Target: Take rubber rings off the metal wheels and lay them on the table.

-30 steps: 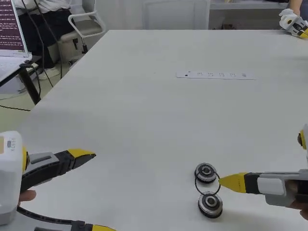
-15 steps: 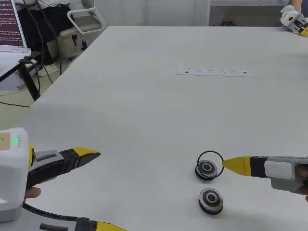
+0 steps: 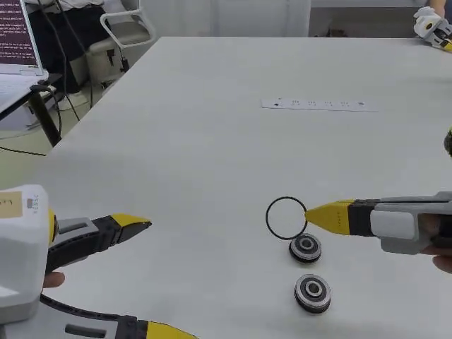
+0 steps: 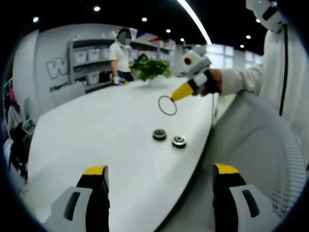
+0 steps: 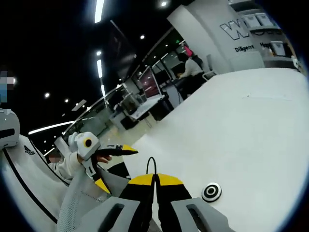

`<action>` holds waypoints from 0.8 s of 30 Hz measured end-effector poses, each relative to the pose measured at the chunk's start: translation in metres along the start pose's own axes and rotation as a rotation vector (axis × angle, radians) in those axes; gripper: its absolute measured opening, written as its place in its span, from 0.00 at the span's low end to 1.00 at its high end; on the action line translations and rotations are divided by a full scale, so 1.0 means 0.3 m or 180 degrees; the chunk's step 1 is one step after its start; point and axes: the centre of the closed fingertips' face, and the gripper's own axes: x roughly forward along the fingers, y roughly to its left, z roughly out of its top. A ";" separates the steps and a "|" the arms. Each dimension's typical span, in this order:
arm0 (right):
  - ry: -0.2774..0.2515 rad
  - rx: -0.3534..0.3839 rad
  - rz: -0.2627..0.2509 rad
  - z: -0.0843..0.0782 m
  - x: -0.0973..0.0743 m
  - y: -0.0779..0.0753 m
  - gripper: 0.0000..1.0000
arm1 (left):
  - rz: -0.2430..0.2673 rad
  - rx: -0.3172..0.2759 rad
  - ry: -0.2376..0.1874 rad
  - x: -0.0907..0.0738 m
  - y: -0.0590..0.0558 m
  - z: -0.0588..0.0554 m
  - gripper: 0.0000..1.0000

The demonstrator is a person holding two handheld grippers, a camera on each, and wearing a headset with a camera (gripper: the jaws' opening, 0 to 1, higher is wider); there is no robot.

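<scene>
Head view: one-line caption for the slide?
Right gripper holds a rubber ring aloft over the table, two metal wheels beside.

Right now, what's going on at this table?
A person is working with two handheld grippers. The right gripper, fingers shut, holds a thin black rubber ring up off the white table, just beyond two metal wheels lying there. The left gripper is open and holds nothing, off to the side.
</scene>
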 end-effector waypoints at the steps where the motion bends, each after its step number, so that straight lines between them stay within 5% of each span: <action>1: -0.0007 -0.0031 0.0020 0.014 0.009 0.012 0.00 | 0.0005 -0.0001 -0.0007 0.000 0.001 0.001 0.90; 7: -0.0022 -0.0082 0.0112 0.063 0.071 0.054 0.00 | 0.0005 0.0001 0.0003 -0.001 -0.001 0.001 0.89; 16: 0.0221 -0.0199 0.0150 0.030 0.163 0.079 0.00 | 0.0030 -0.0009 -0.0018 -0.003 0.003 0.004 0.89; 24: 0.0477 -0.0218 0.0108 -0.079 0.221 0.052 0.00 | 0.0058 -0.0047 -0.0038 -0.005 0.009 0.006 0.89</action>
